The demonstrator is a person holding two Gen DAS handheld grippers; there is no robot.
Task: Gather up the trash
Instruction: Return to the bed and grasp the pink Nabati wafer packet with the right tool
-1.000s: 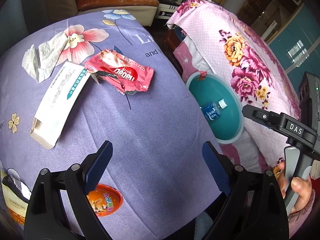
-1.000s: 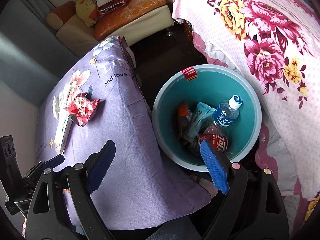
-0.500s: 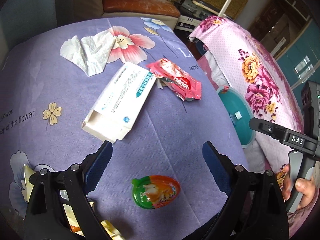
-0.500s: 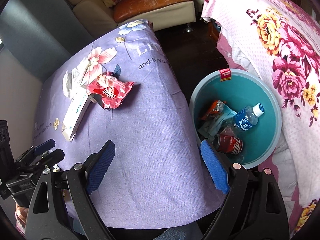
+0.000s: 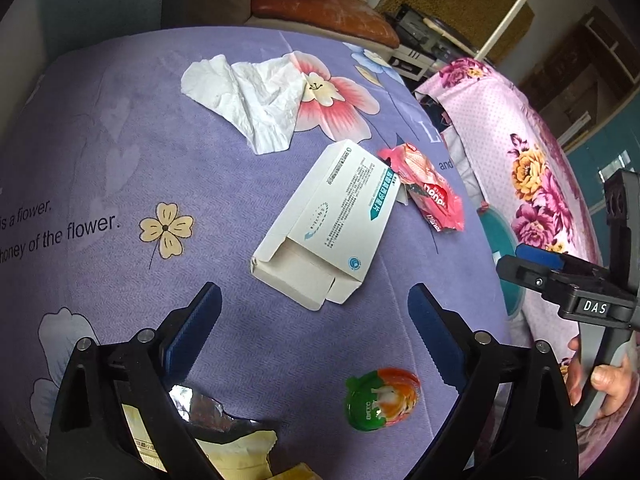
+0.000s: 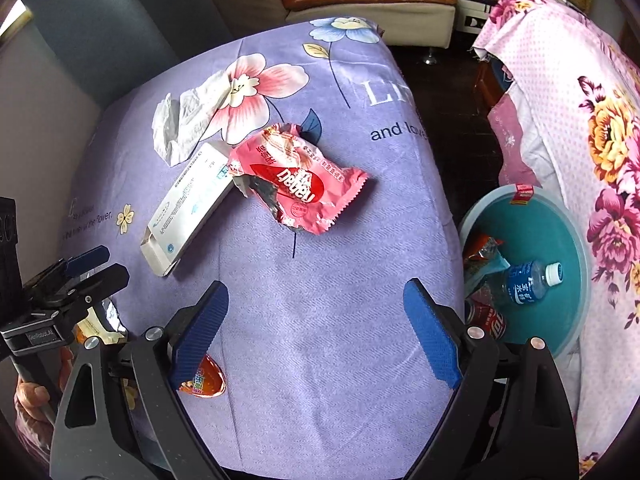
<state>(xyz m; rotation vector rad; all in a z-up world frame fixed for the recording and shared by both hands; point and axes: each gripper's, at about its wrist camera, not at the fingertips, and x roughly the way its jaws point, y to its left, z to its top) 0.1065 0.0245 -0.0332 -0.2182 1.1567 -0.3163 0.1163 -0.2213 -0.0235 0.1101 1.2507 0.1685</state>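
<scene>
Both grippers spread wide and empty over the purple tablecloth [image 5: 120, 152]

Beyond the left gripper [image 5: 314, 316] lies an opened white carton [image 5: 332, 228]; a pink snack wrapper [image 6: 298, 184] lies beyond the right gripper [image 6: 316, 308], the teal bin [image 6: 568, 236] outside its right-hand jaw

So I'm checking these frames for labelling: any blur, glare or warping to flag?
Left wrist: sharp, strong fisheye bulge with dark corners, and the foil wrapper glints by the jaws. Right wrist: equally warped, evenly daylit, print on the pink wrapper legible, small shine on the orange jelly cup.
</scene>
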